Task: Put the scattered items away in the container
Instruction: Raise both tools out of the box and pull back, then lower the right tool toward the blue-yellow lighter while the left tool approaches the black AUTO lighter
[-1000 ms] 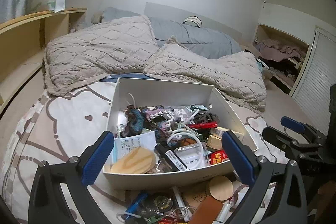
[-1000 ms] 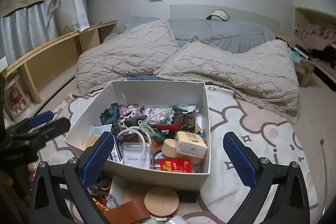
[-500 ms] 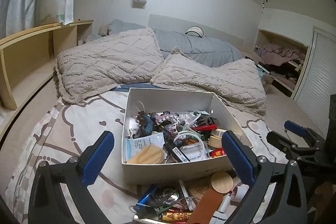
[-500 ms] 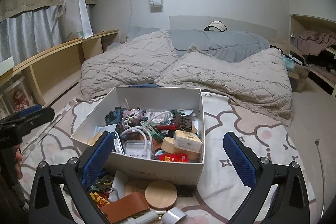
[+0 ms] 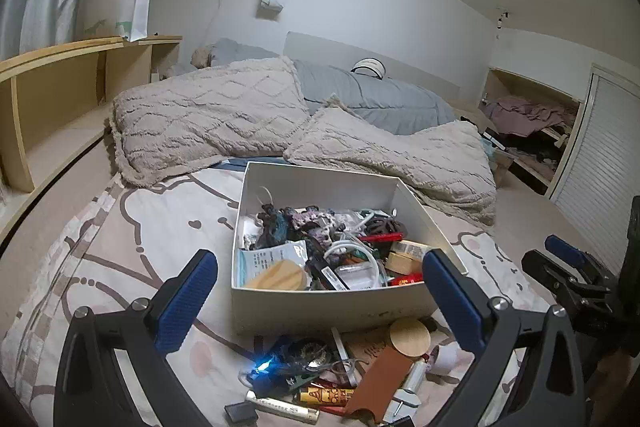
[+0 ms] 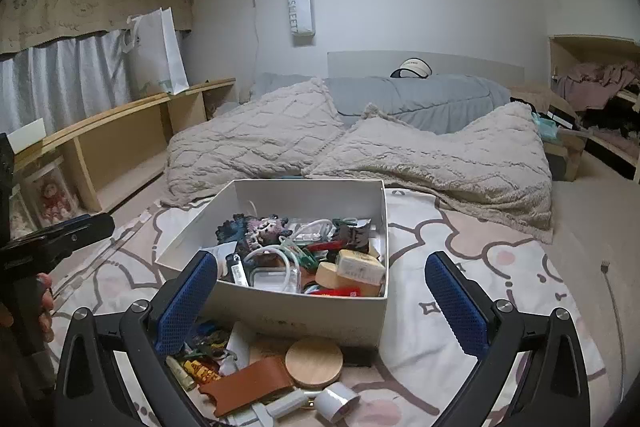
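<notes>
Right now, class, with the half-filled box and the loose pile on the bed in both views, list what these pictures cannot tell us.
- Lower layers in the box: both views, buried under the top clutter.
- Label text on the items in the box: too small in both views.
- Near end of the brown leather case: right view, hidden by the right tool's arm.
- Front of the loose pile: left view, cut off by the bottom edge, between the arms of the left tool.

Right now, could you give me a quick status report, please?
Left gripper open, empty. Right gripper open, empty. White box part filled; brown leather case, wooden disc outside.
</notes>
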`<state>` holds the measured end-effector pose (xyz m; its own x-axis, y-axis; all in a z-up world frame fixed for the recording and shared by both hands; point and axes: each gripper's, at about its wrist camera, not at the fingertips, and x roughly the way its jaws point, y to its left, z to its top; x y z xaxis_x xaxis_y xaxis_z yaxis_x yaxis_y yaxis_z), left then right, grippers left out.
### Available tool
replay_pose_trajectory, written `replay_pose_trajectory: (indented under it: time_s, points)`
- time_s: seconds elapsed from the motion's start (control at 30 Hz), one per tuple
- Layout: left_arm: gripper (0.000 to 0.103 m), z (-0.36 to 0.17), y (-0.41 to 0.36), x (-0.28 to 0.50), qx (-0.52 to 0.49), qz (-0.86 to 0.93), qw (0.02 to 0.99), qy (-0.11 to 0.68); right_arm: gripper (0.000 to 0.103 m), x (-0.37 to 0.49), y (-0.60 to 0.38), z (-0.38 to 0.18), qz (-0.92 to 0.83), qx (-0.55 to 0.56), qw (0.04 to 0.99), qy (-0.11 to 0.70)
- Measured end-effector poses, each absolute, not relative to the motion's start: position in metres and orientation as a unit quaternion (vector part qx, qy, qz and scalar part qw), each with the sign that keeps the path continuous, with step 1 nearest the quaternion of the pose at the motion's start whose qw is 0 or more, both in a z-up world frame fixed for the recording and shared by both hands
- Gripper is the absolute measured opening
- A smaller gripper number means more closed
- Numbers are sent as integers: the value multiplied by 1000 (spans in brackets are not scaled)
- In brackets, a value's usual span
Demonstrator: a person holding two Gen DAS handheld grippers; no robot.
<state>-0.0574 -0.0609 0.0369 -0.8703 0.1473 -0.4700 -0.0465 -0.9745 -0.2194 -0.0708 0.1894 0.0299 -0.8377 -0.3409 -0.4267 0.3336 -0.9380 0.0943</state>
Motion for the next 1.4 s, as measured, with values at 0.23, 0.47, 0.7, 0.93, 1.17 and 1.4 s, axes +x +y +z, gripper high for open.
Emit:
replay_pose_trajectory:
  time_s: [0.23, 0.47, 0.7, 0.93, 1.17, 1.4]
  points:
    - [103, 21, -49, -50, -263, 958, 62, -97, 103, -60, 195, 5, -955, 235, 180, -4]
    - [103, 2, -41, -44, -284, 953, 62, -90, 103, -50, 201, -26, -948, 256, 187, -16]
    - [103, -20, -41, -37, -309, 943, 65, -103, 103, -36, 191, -54, -940, 274, 204, -4]
    - [103, -38, -40, -30, -330, 934, 73, -118, 103, -11, 166, -89, -922, 306, 235, 47]
    - [103, -54, -39, -30, -355, 923, 75, -127, 103, 11, 143, -121, -896, 345, 266, 88]
    - [103, -65, -34, -33, -374, 915, 81, -127, 103, 21, 118, -141, -872, 373, 291, 123]
